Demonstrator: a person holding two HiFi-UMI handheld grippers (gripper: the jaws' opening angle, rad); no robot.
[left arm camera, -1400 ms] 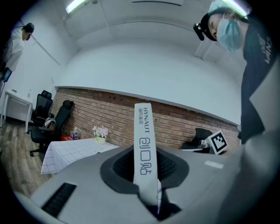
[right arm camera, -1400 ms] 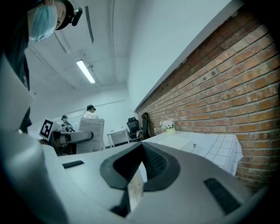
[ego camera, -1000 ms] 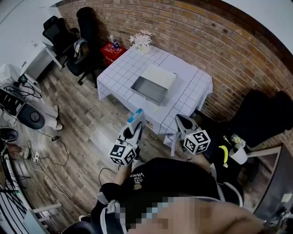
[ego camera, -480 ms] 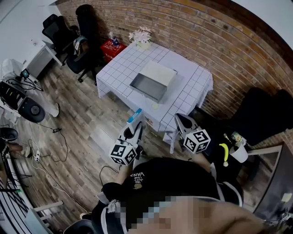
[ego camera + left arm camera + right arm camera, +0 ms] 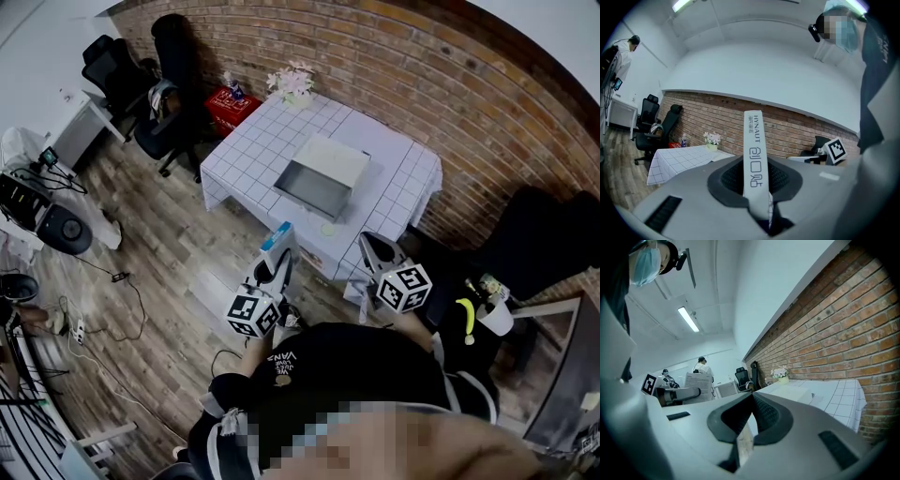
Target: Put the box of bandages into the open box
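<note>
The box of bandages (image 5: 277, 240) is a thin white and blue carton with printed lettering. My left gripper (image 5: 279, 259) is shut on it and holds it upright above the wooden floor, short of the table. In the left gripper view the bandage box (image 5: 754, 154) stands on edge between the two dark pads. The open box (image 5: 322, 176) is grey with its lid raised and sits on the checked table (image 5: 253, 150) ahead. My right gripper (image 5: 368, 246) hangs beside the table's near corner, shut with nothing in it; its fingertips (image 5: 751, 401) meet in the right gripper view.
A vase of flowers (image 5: 292, 81) stands at the table's far corner, and a small pale round thing (image 5: 327, 228) lies near its front edge. Office chairs (image 5: 155, 103) and a red crate (image 5: 231, 103) stand to the left. A dark chair (image 5: 539, 244) is on the right, brick wall behind.
The table and open box have drifted slightly to the right in the head view. Both grippers keep the same pose, and the bandage box stays gripped.
</note>
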